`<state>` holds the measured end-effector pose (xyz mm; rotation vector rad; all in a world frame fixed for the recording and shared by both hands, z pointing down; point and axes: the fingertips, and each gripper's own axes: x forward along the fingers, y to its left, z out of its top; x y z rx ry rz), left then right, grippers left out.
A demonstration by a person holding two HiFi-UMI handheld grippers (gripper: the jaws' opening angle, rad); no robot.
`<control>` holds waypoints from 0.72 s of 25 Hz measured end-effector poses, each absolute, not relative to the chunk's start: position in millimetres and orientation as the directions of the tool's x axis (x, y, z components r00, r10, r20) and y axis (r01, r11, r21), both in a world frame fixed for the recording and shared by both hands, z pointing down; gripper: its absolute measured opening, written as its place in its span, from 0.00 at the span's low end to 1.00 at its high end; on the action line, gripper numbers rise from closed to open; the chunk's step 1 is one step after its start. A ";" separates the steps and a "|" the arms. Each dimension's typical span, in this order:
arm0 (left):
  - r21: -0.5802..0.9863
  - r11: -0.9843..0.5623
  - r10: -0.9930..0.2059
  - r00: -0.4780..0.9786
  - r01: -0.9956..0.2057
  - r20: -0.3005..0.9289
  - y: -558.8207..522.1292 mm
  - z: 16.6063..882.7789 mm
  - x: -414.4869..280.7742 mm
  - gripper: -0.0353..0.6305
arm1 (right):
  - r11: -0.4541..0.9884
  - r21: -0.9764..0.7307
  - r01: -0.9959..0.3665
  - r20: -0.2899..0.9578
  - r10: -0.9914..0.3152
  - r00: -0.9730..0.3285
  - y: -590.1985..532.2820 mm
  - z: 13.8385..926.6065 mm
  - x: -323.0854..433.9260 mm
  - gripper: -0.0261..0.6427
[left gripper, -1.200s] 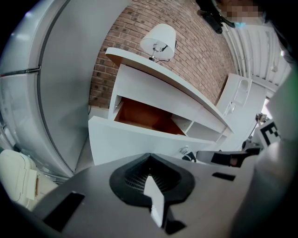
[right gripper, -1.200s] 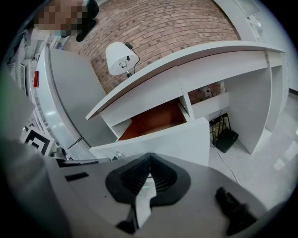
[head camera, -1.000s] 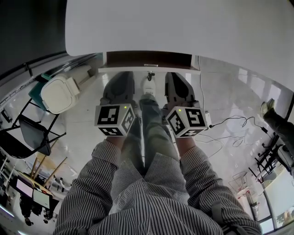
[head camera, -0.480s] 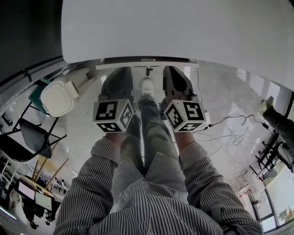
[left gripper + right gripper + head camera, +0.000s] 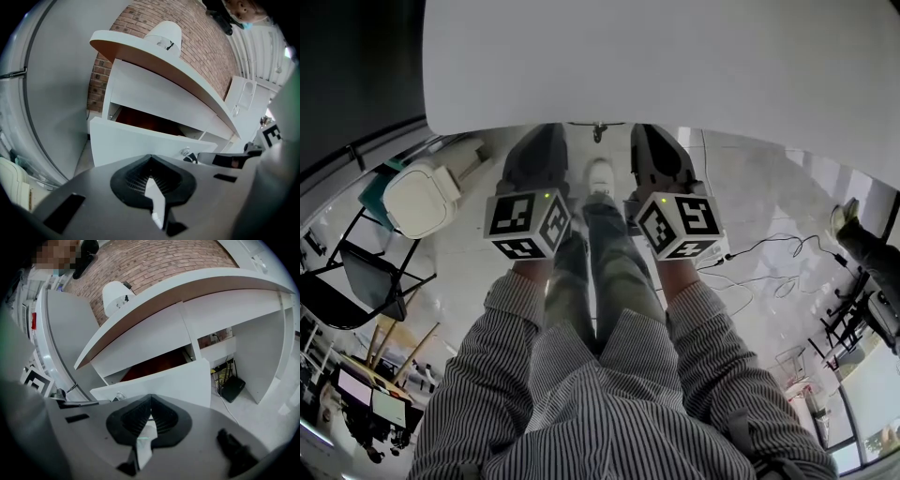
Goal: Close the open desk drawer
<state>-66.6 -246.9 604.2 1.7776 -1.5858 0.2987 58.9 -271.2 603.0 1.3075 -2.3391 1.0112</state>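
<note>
No word, number, brand or sign can be read in any view. The only printed marks are black-and-white square patterns on the left cube (image 5: 528,223) of the left gripper (image 5: 150,160) and the right cube (image 5: 680,225) of the right gripper (image 5: 150,401), codes rather than letters. A small red patch (image 5: 33,320) at the right gripper view's edge is too blurred to read.

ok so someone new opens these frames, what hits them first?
The big white desk top fills the upper half of the head view, with the left gripper and right gripper side by side at its edge. In both gripper views the white drawer stands partly open, dark reddish inside showing, and each gripper's jaws are together close to its front.
</note>
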 end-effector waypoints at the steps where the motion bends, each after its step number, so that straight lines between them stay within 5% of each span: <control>1: 0.356 0.021 -0.767 0.214 -0.934 0.606 -249.4 604.5 -67.3 0.07 | 0.350 -0.440 -0.827 0.539 -0.633 -0.555 -273.4 603.2 58.3 0.06; 18: 0.354 -0.007 -0.787 0.224 -0.935 0.575 -286.8 596.8 -71.7 0.07 | 0.337 -0.437 -0.834 0.522 -0.660 -0.540 -311.1 595.8 54.1 0.06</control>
